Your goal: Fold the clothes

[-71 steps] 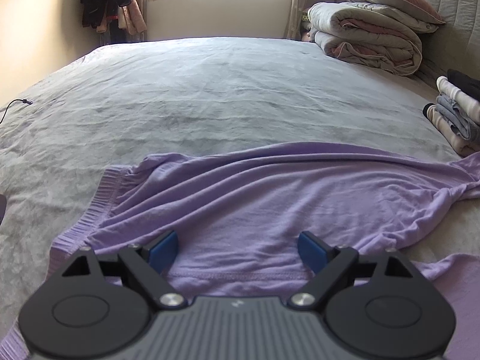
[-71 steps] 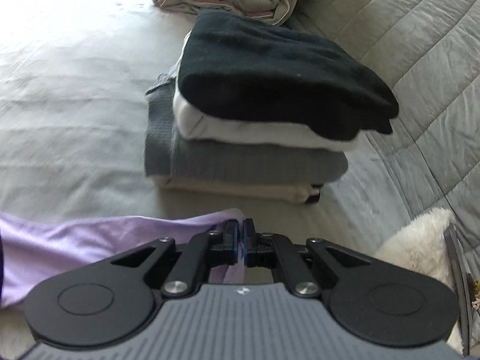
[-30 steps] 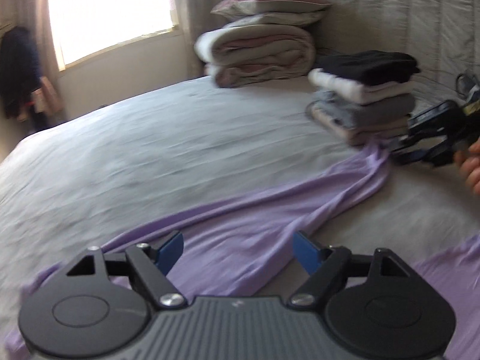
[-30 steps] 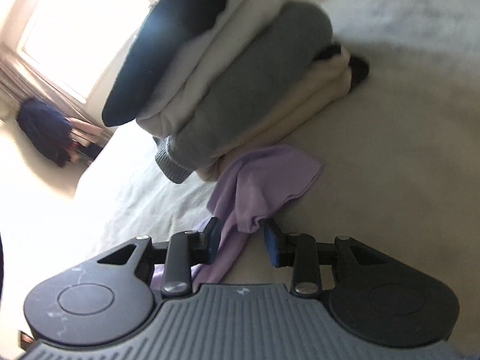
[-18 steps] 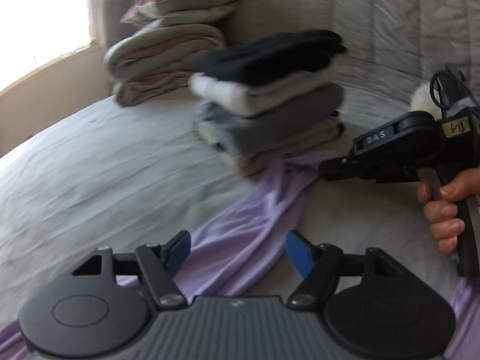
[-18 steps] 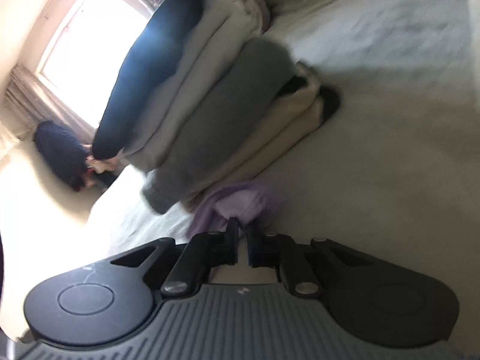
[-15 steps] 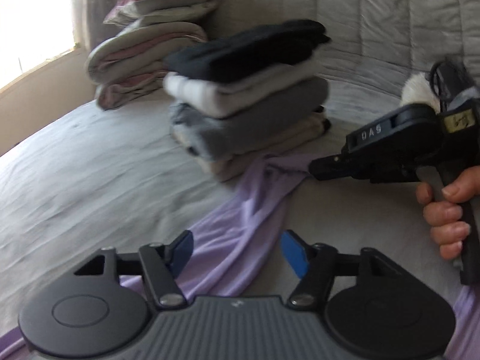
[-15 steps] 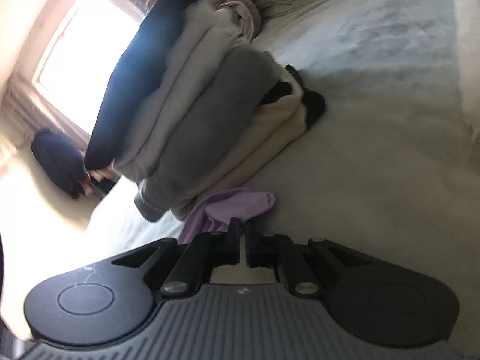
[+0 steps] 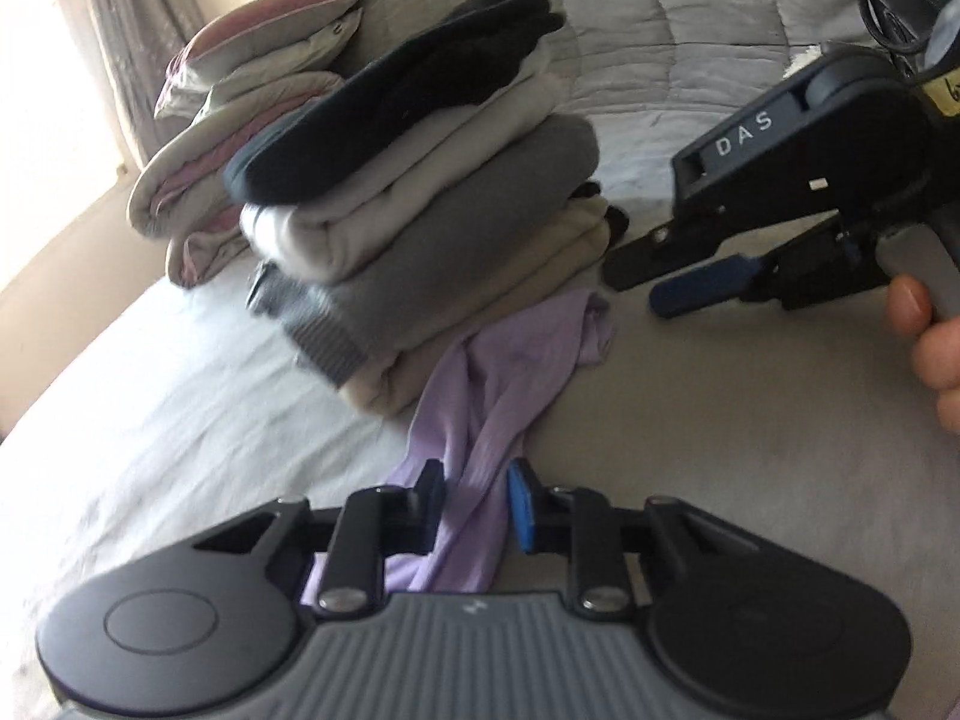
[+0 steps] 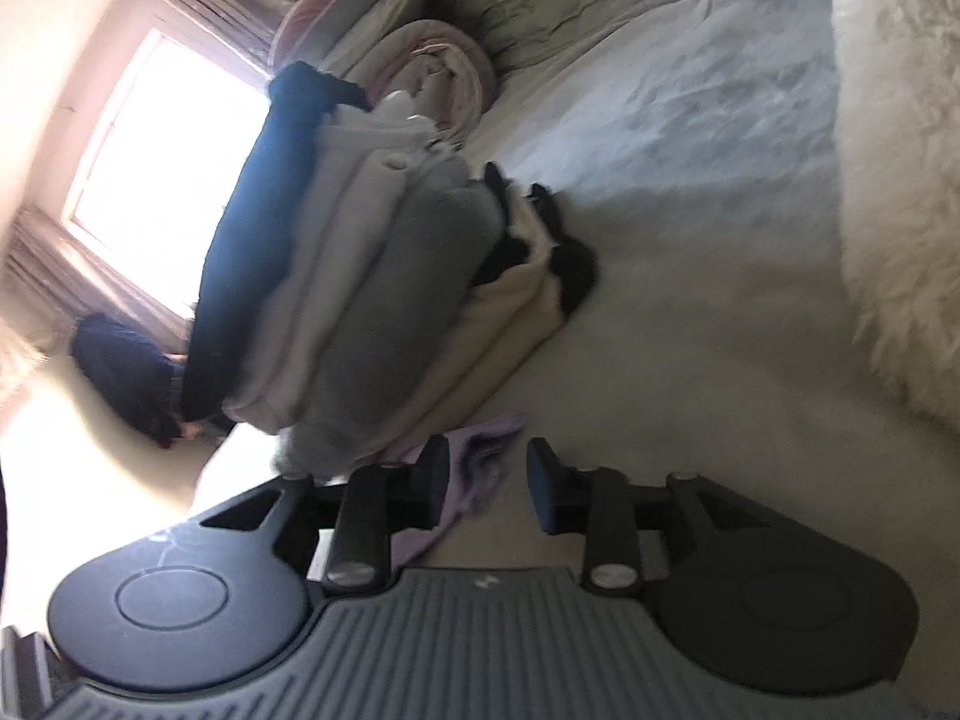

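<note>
Lilac sleeve [image 9: 480, 414]: bunched, tip touching folded stack [image 9: 420, 228].
Left hand-held gripper [image 9: 476, 503]: my jaws closing around sleeve; pinch squarely.
Right hand-held gripper [image 10: 489, 483]: opening, sleeve end loose between pads; keep it off the stack.

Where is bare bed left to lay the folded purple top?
Bare sheet lies right of the purple sleeve, below the right gripper, and left of the folded stack toward the window. It is crowded where the sleeve end meets the stack.

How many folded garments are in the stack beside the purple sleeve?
4 visible: black garment on top, white one under it, grey knit third, cream one at the bottom. More thin layers may be hidden.
</note>
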A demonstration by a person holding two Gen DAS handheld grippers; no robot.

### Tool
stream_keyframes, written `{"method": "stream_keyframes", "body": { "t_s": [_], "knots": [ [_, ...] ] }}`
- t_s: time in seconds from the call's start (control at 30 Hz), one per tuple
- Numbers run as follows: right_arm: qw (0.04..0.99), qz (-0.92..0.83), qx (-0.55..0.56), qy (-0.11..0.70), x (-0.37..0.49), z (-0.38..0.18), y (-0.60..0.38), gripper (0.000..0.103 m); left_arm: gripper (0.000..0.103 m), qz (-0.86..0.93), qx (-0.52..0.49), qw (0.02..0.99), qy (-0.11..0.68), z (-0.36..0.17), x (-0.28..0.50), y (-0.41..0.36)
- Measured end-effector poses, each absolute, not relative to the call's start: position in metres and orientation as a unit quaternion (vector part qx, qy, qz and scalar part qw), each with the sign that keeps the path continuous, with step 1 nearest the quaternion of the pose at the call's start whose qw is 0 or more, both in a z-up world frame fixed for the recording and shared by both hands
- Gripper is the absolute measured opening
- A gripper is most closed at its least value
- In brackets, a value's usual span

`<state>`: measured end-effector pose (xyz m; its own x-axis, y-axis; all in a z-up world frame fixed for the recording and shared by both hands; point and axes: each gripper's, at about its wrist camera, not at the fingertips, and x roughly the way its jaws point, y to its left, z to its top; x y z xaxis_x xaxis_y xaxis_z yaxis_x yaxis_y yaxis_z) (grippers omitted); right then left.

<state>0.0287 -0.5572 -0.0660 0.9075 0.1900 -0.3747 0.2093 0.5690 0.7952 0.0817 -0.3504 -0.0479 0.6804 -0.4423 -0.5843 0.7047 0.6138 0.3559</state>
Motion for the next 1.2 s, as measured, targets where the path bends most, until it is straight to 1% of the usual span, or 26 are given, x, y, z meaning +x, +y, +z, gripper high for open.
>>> {"method": "stream_keyframes", "body": {
  "t_s": [0.23, 0.27, 0.3, 0.33, 0.4, 0.47, 0.53, 0.67, 0.8, 0.83, 0.9, 0.93, 0.97, 1.0, 1.1, 1.13, 1.17, 1.2],
  "knots": [
    [0.82, 0.007, 0.535, 0.204, 0.018, -0.074, -0.572, 0.032, 0.023, -0.362, 0.279, 0.857, 0.239, -0.051, 0.102, -0.38],
    [0.819, 0.008, 0.536, 0.204, 0.017, -0.073, -0.573, 0.032, 0.02, -0.36, 0.267, 0.859, 0.246, -0.05, 0.107, -0.381],
    [0.818, 0.01, 0.538, 0.204, 0.017, -0.073, -0.573, 0.032, 0.014, -0.358, 0.251, 0.862, 0.256, -0.049, 0.113, -0.38],
    [0.816, 0.012, 0.54, 0.204, 0.016, -0.073, -0.574, 0.033, 0.003, -0.356, 0.235, 0.864, 0.267, -0.047, 0.118, -0.379],
    [0.81, 0.018, 0.549, 0.204, 0.015, -0.074, -0.575, 0.034, 0.003, -0.35, 0.197, 0.871, 0.283, -0.04, 0.125, -0.374],
    [0.797, 0.03, 0.57, 0.198, 0.014, -0.077, -0.578, 0.039, 0.003, -0.353, 0.169, 0.874, 0.288, -0.03, 0.126, -0.368],
    [0.782, 0.043, 0.592, 0.193, 0.012, -0.079, -0.58, 0.04, 0.003, -0.359, 0.154, 0.875, 0.286, -0.019, 0.121, -0.363],
    [0.76, 0.071, 0.616, 0.196, 0.017, -0.082, -0.577, 0.042, 0.003, -0.382, 0.155, 0.866, 0.282, -0.005, 0.107, -0.365],
    [0.757, 0.068, 0.62, 0.196, 0.018, -0.083, -0.575, 0.042, 0.003, -0.423, 0.169, 0.838, 0.301, -0.002, 0.092, -0.37],
    [0.759, 0.06, 0.619, 0.193, 0.017, -0.083, -0.576, 0.04, 0.003, -0.432, 0.177, 0.829, 0.307, -0.003, 0.089, -0.371],
    [0.775, 0.028, 0.599, 0.198, 0.014, -0.08, -0.577, 0.022, 0.003, -0.448, 0.192, 0.813, 0.319, -0.008, 0.081, -0.373],
    [0.786, 0.008, 0.584, 0.202, 0.013, -0.078, -0.577, 0.01, 0.003, -0.452, 0.2, 0.806, 0.326, -0.01, 0.077, -0.372],
    [0.795, -0.01, 0.569, 0.208, 0.012, -0.076, -0.577, 0.007, 0.003, -0.453, 0.207, 0.801, 0.331, -0.012, 0.075, -0.371],
    [0.799, -0.016, 0.564, 0.21, 0.012, -0.075, -0.577, 0.005, 0.003, -0.451, 0.214, 0.802, 0.329, -0.013, 0.073, -0.371],
    [0.802, -0.018, 0.558, 0.213, 0.011, -0.073, -0.577, 0.005, 0.008, -0.432, 0.221, 0.818, 0.308, -0.012, 0.075, -0.37],
    [0.803, -0.019, 0.555, 0.214, 0.011, -0.073, -0.577, 0.005, 0.015, -0.421, 0.219, 0.827, 0.301, -0.011, 0.079, -0.371],
    [0.805, -0.021, 0.553, 0.215, 0.011, -0.072, -0.577, 0.005, 0.027, -0.41, 0.216, 0.835, 0.296, -0.009, 0.083, -0.372],
    [0.806, -0.023, 0.551, 0.215, 0.011, -0.072, -0.577, 0.005, 0.032, -0.4, 0.214, 0.843, 0.29, -0.008, 0.088, -0.375]
  ]
}}
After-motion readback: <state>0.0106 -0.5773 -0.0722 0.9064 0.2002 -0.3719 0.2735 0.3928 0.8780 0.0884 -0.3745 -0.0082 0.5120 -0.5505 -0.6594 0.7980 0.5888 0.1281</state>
